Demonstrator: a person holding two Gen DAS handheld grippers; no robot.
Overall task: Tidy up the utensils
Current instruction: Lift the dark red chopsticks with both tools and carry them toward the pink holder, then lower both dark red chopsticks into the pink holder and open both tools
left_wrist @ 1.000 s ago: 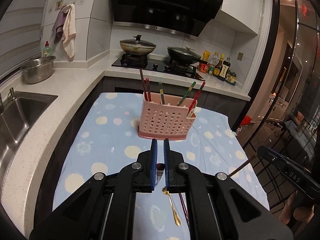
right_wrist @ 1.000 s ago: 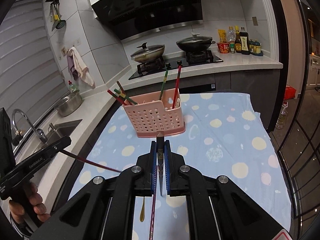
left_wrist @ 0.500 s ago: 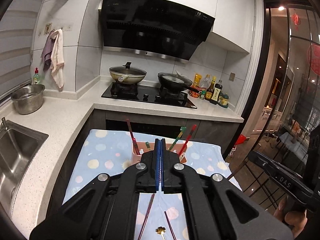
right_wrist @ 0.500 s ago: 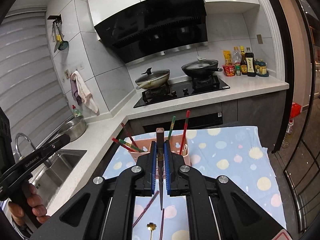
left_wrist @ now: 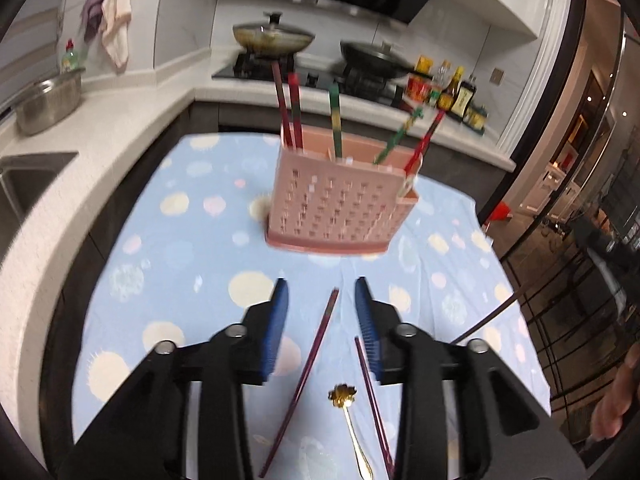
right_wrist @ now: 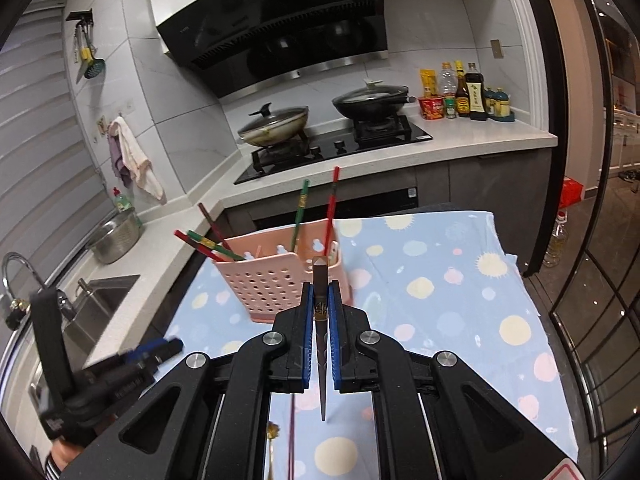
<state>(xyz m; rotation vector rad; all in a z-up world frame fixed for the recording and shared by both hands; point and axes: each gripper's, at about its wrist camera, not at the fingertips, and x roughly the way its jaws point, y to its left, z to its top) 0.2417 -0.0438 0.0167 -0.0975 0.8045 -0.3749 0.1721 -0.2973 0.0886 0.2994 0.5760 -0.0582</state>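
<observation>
The right hand-held gripper (right_wrist: 319,312) is pressed together on a dark brown tapered chopstick (right_wrist: 321,344), blunt end forward, just short of the pink perforated plastic utensil holder (right_wrist: 276,280). The holder stands on the desk under a blue dotted cloth (right_wrist: 440,280) and already carries several red and green chopsticks.

Risk: the pinch sits near the blunt end, so the long tail may swing and pivot between the pads during insertion. The tail may also catch the holder's rim.

The left hand-held gripper (left_wrist: 321,300) is spread wide and empty. A maroon chopstick (left_wrist: 308,368) lies on the cloth between its fingers, nearer than the holder. Another maroon chopstick (left_wrist: 370,396) and a gold flower-ended spoon (left_wrist: 352,424) lie beside it.
</observation>
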